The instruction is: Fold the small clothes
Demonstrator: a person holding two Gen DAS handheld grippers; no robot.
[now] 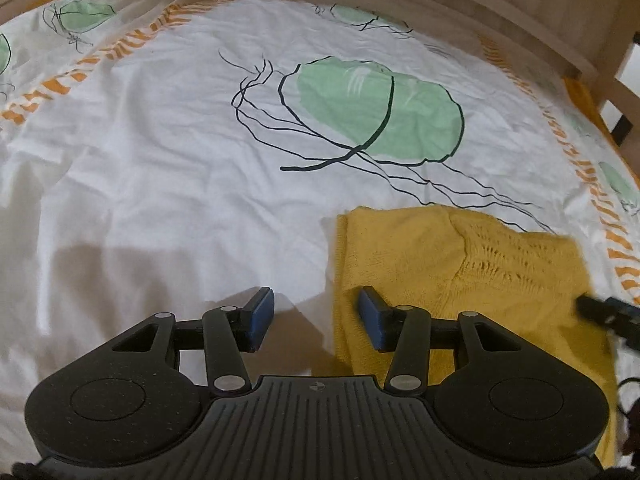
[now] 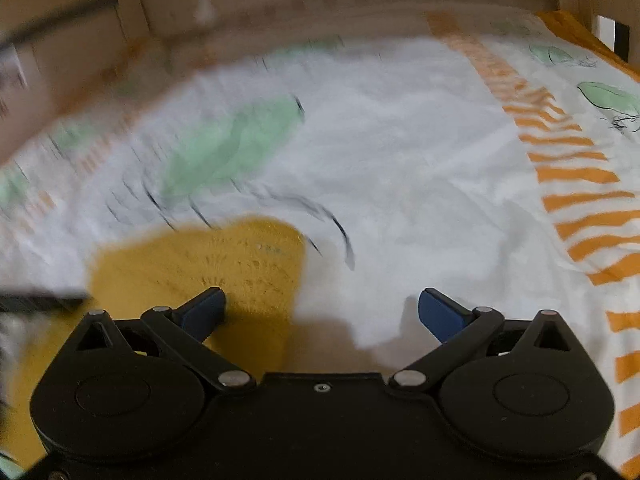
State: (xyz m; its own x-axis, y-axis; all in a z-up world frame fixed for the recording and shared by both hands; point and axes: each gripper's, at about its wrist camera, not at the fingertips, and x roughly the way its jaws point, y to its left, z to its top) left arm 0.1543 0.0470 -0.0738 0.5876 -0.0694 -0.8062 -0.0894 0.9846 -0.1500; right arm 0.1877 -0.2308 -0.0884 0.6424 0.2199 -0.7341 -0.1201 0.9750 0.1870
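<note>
Mustard-yellow knitted garment lies flat at lower right for folding; left gripper half-open, right gripper wide, both empty.

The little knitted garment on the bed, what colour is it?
Mustard yellow, with an openwork lace pattern; the knitted garment shows sharpest in the left wrist view.

Open room: bed sheet lies bare toward the far edge.
Obstacles: wooden bed rail along far edge; yellow knit at near edge.
</note>
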